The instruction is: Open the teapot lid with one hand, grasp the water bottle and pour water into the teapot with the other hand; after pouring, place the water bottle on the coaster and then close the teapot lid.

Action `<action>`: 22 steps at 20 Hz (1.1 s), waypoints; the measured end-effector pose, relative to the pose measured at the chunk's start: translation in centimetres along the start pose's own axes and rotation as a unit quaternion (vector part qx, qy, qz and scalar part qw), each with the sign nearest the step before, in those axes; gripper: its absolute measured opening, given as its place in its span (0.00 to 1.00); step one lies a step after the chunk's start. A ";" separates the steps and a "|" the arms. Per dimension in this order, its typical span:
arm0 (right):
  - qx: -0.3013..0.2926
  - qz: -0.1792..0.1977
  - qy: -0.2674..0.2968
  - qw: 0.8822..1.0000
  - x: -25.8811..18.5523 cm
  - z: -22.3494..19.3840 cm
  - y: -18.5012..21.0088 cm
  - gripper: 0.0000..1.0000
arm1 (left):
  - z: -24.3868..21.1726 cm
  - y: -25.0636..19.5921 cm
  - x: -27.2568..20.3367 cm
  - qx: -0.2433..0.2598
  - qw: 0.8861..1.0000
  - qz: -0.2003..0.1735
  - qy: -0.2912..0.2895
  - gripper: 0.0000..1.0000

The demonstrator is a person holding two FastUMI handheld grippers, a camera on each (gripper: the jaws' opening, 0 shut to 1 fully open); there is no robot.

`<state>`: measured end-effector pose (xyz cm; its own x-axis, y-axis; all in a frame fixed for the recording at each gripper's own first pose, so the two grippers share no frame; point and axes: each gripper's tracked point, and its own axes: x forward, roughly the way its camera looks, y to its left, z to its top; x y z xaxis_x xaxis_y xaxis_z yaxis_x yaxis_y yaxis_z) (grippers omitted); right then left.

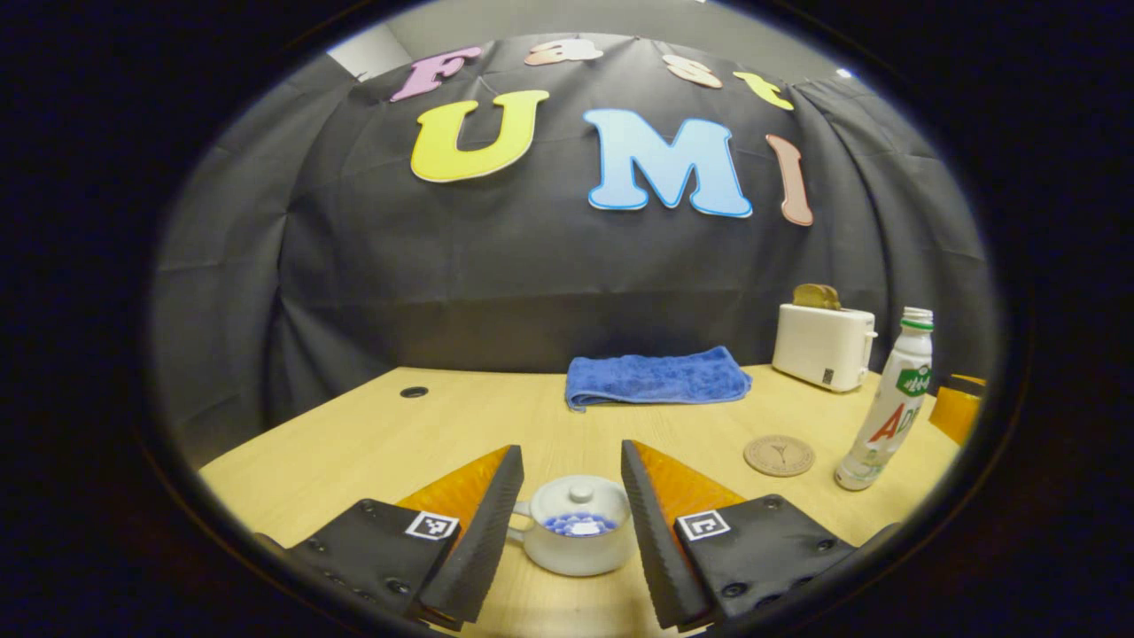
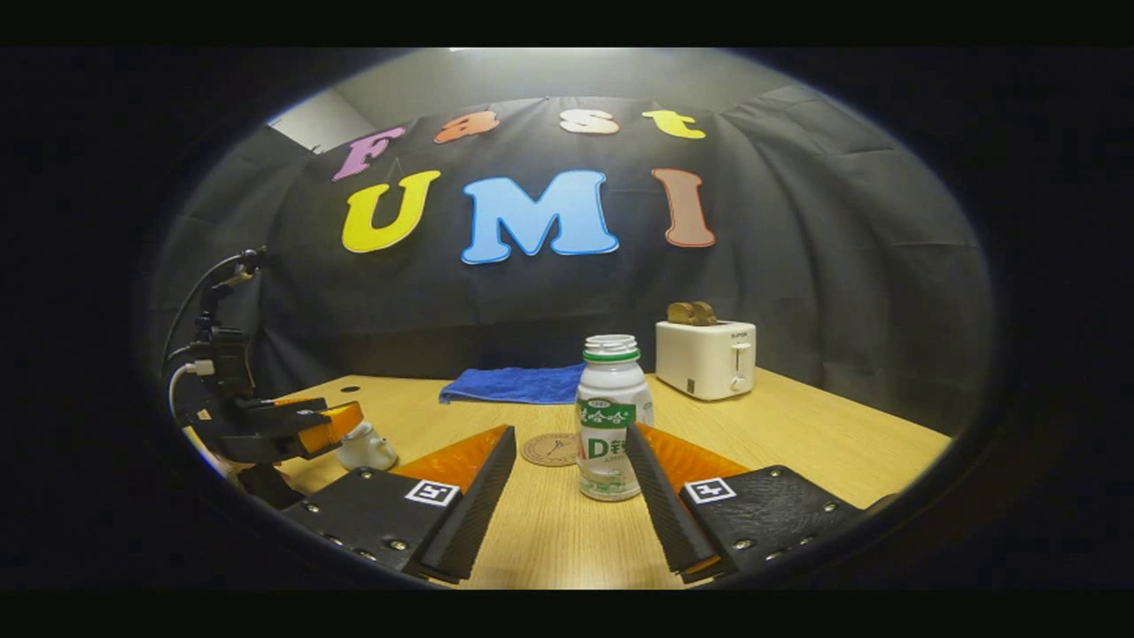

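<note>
Left gripper (image 1: 571, 496): fingers spread wide, nothing gripped. The teapot (image 1: 574, 536) sits on the table (image 1: 354, 443) in the gap between them, lid (image 1: 580, 505) on, handle toward the left finger; neither finger touches it.

Right gripper (image 2: 571, 478): also wide open, holding nothing. The water bottle (image 2: 609, 416) stands upright between its fingertips, uncapped, close against the right finger; contact cannot be judged.

Positions relative to the water bottle, in the right gripper view: coaster (image 2: 549, 449) just behind and left of it, bare; blue towel (image 2: 514, 385) farther back at the table's rear edge; white toaster (image 2: 706, 357) with bread (image 2: 692, 312) in its slots behind and to the right. The teapot is well off to the left, with the left gripper above it.
</note>
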<state>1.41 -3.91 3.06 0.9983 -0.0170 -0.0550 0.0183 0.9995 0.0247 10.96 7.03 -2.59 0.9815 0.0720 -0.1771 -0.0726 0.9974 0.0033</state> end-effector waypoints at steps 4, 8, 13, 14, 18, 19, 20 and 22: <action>0.008 -0.001 0.008 1.000 0.0 -0.5 -0.2 0.77 | -0.9 -0.1 0.6 0.001 1.000 0.002 0.012 0.76; 0.009 -0.006 0.010 1.000 0.0 -0.7 -0.6 0.78 | -1.4 0.0 1.0 0.004 1.000 0.003 0.015 0.77; 0.013 -0.006 0.021 1.000 0.1 -1.4 -0.7 0.75 | -1.4 0.0 1.1 0.012 1.000 0.006 0.011 0.77; 0.014 -0.005 0.023 1.000 0.0 -1.6 -0.7 0.77 | -1.4 0.0 1.1 0.015 1.000 0.006 0.011 0.74; 0.018 -0.007 0.026 0.999 0.0 -1.7 -0.8 0.77 | -1.1 0.2 1.6 0.029 0.999 0.015 0.006 0.50; 0.019 -0.008 0.026 0.999 -0.2 -1.7 -0.9 0.77 | -1.0 0.2 1.4 0.033 0.999 0.013 0.006 0.38; 0.019 -0.009 0.025 0.999 -0.2 -1.8 -1.0 0.77 | -0.9 0.2 1.3 0.034 0.999 0.012 0.007 0.38; 0.018 -0.011 0.024 0.999 -0.2 -1.7 -1.1 0.77 | -0.5 0.0 0.7 0.025 1.000 0.011 0.003 0.38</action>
<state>1.14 -4.98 1.33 0.9938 -0.0376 -0.1047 0.0440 0.9973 0.0595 11.54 7.05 -3.25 0.9787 0.0931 -0.1831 -0.0841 0.9949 0.0563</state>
